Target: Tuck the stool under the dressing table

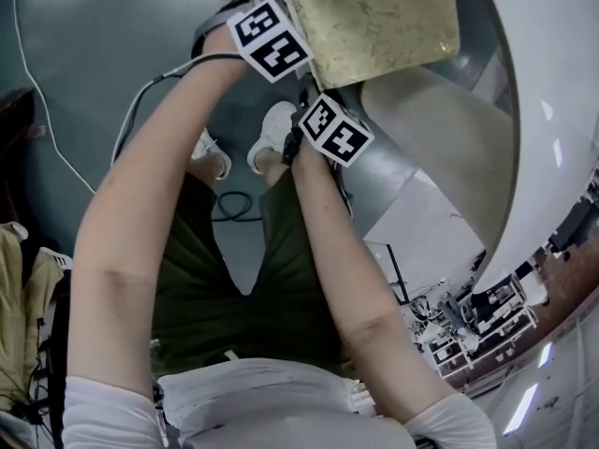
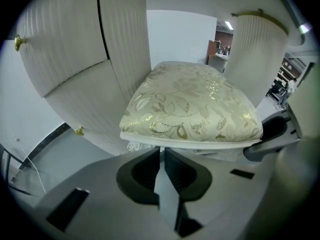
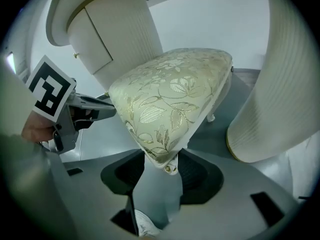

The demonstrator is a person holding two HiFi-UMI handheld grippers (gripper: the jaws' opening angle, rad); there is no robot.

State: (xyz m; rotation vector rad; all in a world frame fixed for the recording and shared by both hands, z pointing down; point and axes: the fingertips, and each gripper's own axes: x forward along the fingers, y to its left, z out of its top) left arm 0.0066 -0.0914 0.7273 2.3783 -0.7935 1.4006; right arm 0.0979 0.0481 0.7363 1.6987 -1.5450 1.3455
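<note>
Head view: person looks steeply down, both arms stretched fwd to the stool point(image 1: 374, 17), whose gold-leaf seat sits at top of frame just beside the curved white tabletop point(image 1: 552, 110). Grey floor point(image 1: 94, 64) below, w/ two white shoes point(image 1: 276, 124) and a black cable point(image 1: 232, 204) near them.

Left gripper view: L gripper point(image 2: 162, 148) is clenched, its jaws all but together, tips right under the seat's front rim. Can't tell if anything thin is pinched there. The stool stands btw a ribbed cabinet point(image 2: 75, 59) on one side, w/ a gold knob point(image 2: 20, 42), and a ribbed pedestal point(image 2: 255, 59) on the other. White wall is behind it.

Right gripper view: R gripper point(image 3: 163, 153) has its jaws partway apart and closed on the seat's near corner. The corner, w/ a small gold stud, sits btw the pads and touches both. L gripper's marker cube point(image 3: 47, 94) shows off to one side, near the same seat edge. The stool's legs are mostly hidden by the seat; one foot shows on the floor past the far side.
</note>
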